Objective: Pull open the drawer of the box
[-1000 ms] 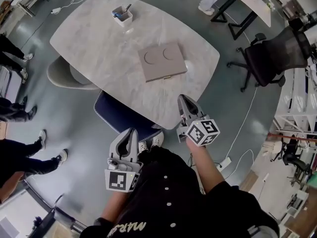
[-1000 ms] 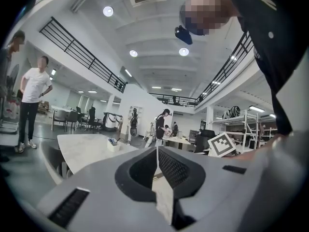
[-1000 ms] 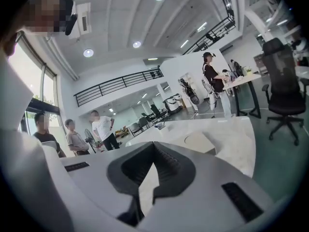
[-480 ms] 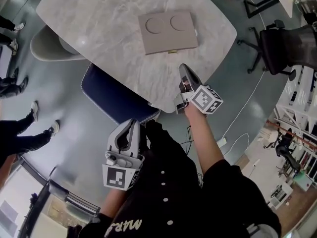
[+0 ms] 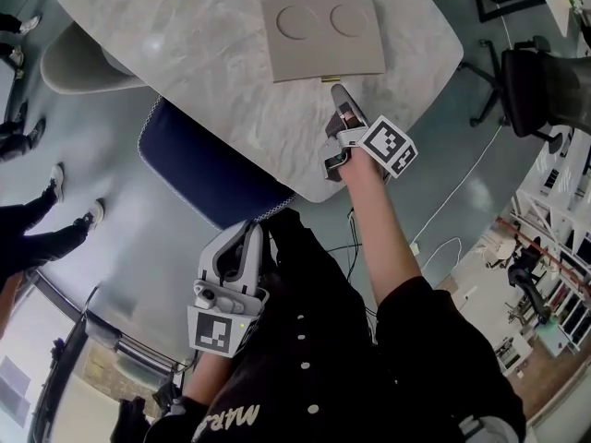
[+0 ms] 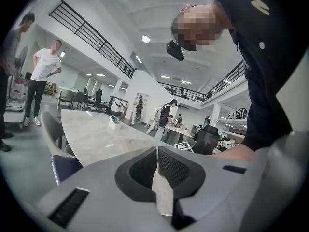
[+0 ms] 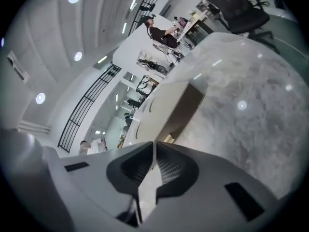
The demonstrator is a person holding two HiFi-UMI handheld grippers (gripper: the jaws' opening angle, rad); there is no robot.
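A flat beige box [image 5: 323, 37] with two round recesses in its lid lies on the marble table [image 5: 194, 26]. A small gold handle [image 5: 329, 78] sticks out of its near side. My right gripper [image 5: 340, 98] is over the table just short of that handle, jaws shut and empty. In the right gripper view the box [image 7: 166, 105] fills the middle and the handle [image 7: 168, 138] sits right above my right gripper [image 7: 153, 148]. My left gripper [image 5: 249, 233] hangs low by my body, off the table, shut on nothing. The left gripper view has my left gripper [image 6: 156, 152] pointing along the table [image 6: 96, 134].
A blue chair [image 5: 208, 173] is tucked under the table's near edge, a grey chair [image 5: 78, 58] at its left. A black office chair [image 5: 545, 77] stands at the right. People's legs [image 5: 37, 229] show on the floor at left. A white pot [image 6: 114, 122] stands on the far table.
My right gripper has reached forward from the table's edge to the box's handle. The left gripper stayed low by my body. The view has shifted, so the box lies nearer the top.
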